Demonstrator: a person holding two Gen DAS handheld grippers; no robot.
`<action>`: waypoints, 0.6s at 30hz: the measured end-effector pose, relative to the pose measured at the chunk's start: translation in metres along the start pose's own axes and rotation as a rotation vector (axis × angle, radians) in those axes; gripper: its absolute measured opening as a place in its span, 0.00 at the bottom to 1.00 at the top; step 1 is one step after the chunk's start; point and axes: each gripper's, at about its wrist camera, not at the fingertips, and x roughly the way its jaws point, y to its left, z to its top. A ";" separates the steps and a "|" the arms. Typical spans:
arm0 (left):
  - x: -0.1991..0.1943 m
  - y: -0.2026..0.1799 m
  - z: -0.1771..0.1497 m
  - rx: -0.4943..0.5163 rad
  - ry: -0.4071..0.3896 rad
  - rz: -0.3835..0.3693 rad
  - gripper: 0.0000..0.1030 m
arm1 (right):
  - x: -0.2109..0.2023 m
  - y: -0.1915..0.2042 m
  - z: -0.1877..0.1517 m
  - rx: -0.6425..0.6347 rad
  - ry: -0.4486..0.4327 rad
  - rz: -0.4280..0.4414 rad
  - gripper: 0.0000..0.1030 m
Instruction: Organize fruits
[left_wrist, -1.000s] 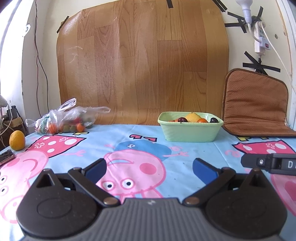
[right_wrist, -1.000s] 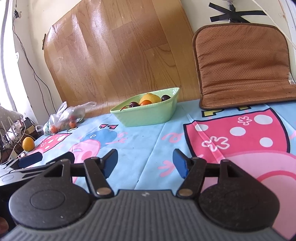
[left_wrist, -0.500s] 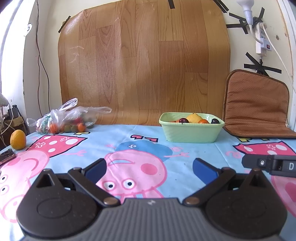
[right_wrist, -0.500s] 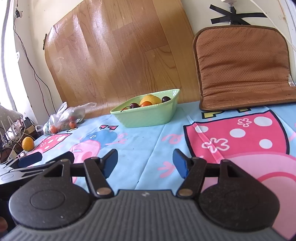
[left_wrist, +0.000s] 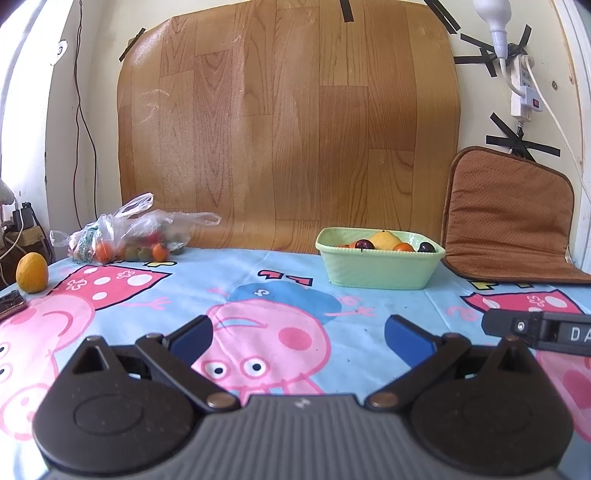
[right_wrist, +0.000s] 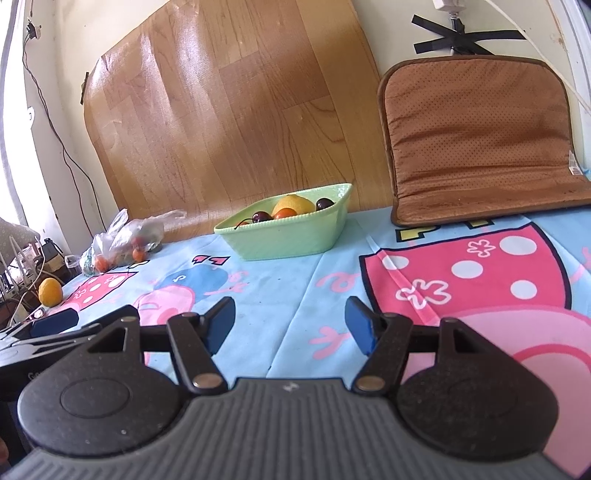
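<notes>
Progress partial. Green bowl (left_wrist: 380, 264) well ahead of left gripper (left_wrist: 297, 334), slightly right; already holds lemon (left_wrist: 384, 240), small orange fruit (left_wrist: 403, 247), dark cherries (left_wrist: 363, 244). Loose yellow citrus (left_wrist: 31, 272) far ahead-left on surface (left_wrist: 229, 280), outside bowl. Plastic bag (left_wrist: 129, 236) ahead-left near wall, more small fruit inside. Both likely left to move. Left gripper jaws apart, empty. Right gripper (right_wrist: 290, 325) jaws apart, nothing between; bowl ahead of it.

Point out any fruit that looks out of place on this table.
One yellow-orange fruit sits alone at the cloth's far left edge, apart from the green bowl of fruit and outside the plastic bag. Nothing is spilled or damaged.
</notes>
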 end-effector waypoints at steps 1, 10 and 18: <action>0.000 0.000 0.000 0.000 0.000 0.000 1.00 | 0.000 0.000 0.000 -0.003 0.000 0.000 0.66; 0.002 -0.001 0.001 0.007 0.012 -0.004 1.00 | 0.001 0.001 0.000 0.000 0.004 -0.008 0.68; -0.013 0.002 0.014 -0.035 0.118 -0.027 1.00 | -0.044 0.006 -0.012 0.001 0.050 -0.033 0.86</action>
